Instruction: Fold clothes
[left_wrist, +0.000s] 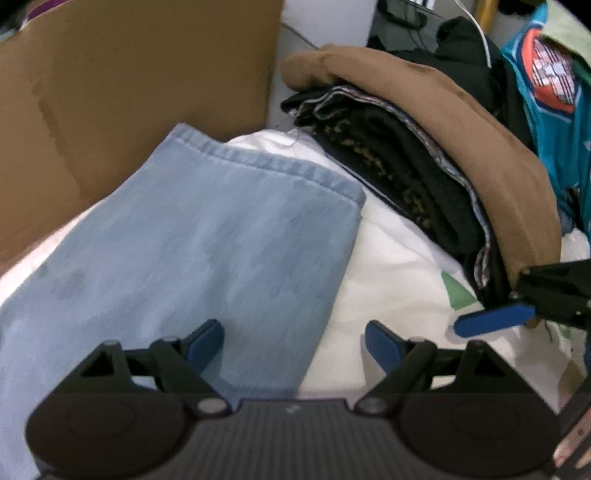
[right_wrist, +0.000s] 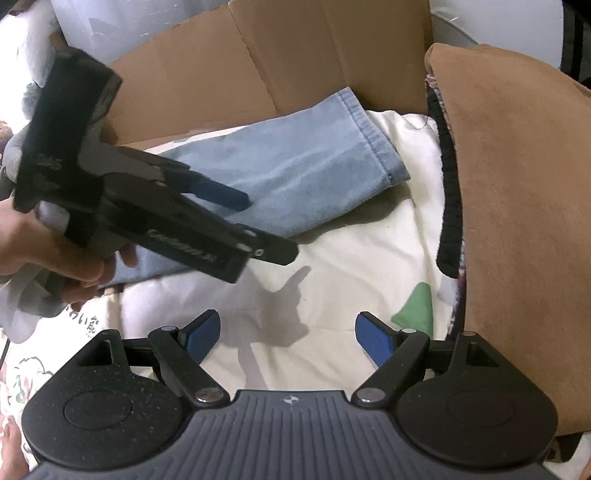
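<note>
Hovering wide open over light-blue jeans on white bedding: left gripper, right gripper, gripping nothing.

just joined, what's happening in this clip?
A person is folding clothes with a handheld gripper in each hand. Light blue jeans lie flat on a white sheet, with a cardboard box behind them. The left gripper hovers open over the jeans; the right gripper is open above the bare sheet. Neither holds anything. A pile of folded clothes topped by a brown garment sits to the right.
</note>
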